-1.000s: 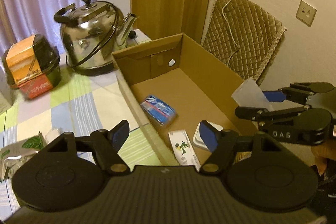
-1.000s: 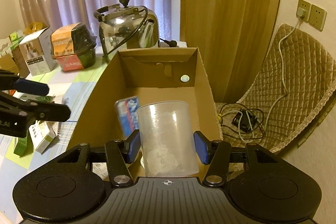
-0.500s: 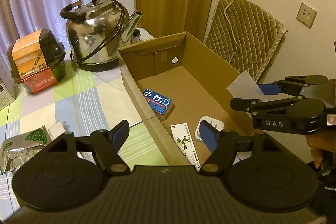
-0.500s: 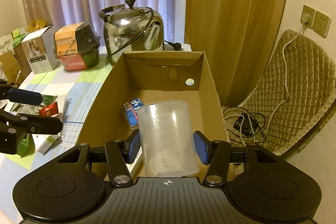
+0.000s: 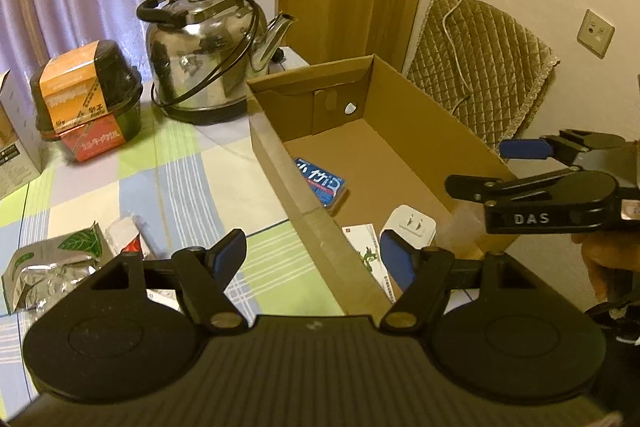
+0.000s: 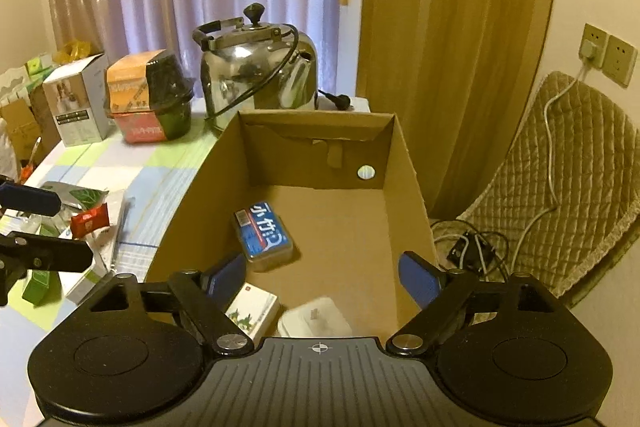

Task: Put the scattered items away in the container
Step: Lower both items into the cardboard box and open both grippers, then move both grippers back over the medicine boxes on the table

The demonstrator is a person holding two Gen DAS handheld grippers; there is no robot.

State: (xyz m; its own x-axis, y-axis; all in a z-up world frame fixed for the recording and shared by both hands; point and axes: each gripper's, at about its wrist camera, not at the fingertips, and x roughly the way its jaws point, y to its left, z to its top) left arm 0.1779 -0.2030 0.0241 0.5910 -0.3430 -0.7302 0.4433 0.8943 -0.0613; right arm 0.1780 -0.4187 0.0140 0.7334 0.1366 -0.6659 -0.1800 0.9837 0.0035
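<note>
My right gripper [image 6: 322,281] is spread wide over the near end of the cardboard box [image 6: 408,183], blue pads apart and nothing between them. Down in the box at about 6 o'clock from my right camera there's a blurred, pale translucent cup [image 6: 316,317] lying on the floor of the box, just beside a small white carton with a green figure [image 6: 254,311] at 7 o'clock. A blue packet with white lettering [image 6: 264,233] sits flat nearer the middle of the box floor, apart from both. On my left camera the same box [image 5: 420,131] runs from 12 toward 4 o'clock, and I can see the blue packet [image 5: 320,181] against its left wall, a white plug adapter [image 5: 412,227] near the front, and the green-figure carton [image 5: 366,251] right next to it. My left gripper [image 5: 314,259] is also open and empty, hovering over the box's near left wall and the checked tablecloth [image 5: 188,179]. Out on the cloth at 9 o'clock: a silver pouch with a green leaf [image 5: 52,263] and a small red-and-white sachet [image 5: 128,239] touching it. At 11 o'clock, the steel kettle [image 5: 208,55] and a black-and-orange bowl pack [image 5: 88,99] stand beyond the box.
</note>
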